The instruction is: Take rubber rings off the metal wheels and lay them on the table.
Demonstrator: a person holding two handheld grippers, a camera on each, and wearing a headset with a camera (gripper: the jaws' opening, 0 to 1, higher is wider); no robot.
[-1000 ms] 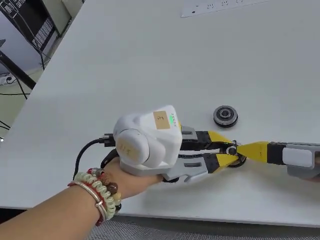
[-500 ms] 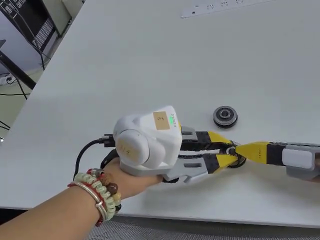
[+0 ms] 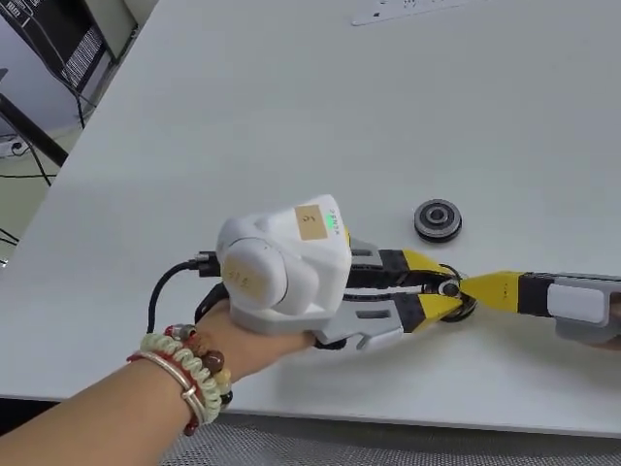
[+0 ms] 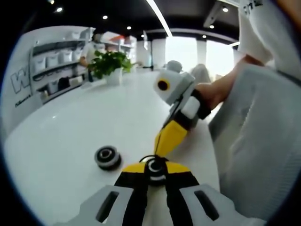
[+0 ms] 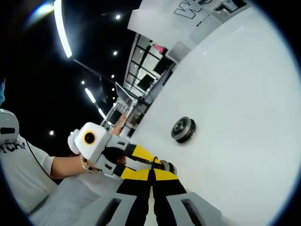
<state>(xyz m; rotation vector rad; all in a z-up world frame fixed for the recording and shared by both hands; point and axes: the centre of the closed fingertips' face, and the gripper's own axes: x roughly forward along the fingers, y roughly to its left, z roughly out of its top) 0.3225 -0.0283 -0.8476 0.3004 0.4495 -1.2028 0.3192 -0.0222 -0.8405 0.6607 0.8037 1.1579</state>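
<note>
Worktop [image 3: 291, 116]: white and broad. Your near edge runs close at 6 o'clock of the claws and the left edge slants off at 9 to 10 o'clock. The widest bare room lies from 10 to 2 o'clock, up to the power strip [image 3: 408, 10] at the far side.

Left claw [image 3: 444, 289]: comes in from 9 o'clock and is clamped across the held wheel, in the same place as a second ago. The small shift in the head view is your head moving, not the claw.

Right claw [image 3: 468, 288]: comes in from 3 o'clock with its jaws pressed together at the wheel's rim. It looks to be pinching the rubber ring, and it has barely travelled in the last second.

Loose wheel [image 3: 438, 219]: lies flat at 12 o'clock of the held one, near but apart, and has not moved.

Held wheel [image 4: 155, 168]: sits between your left jaws, low over the worktop, just inside the near edge.

Rubber ring [image 4: 143, 159]: a thin black loop lifting at the wheel's top but not yet free. With so little change, I judge the peel only just begun. Pull toward 3 o'clock and lay the ring away from the edge.
</note>
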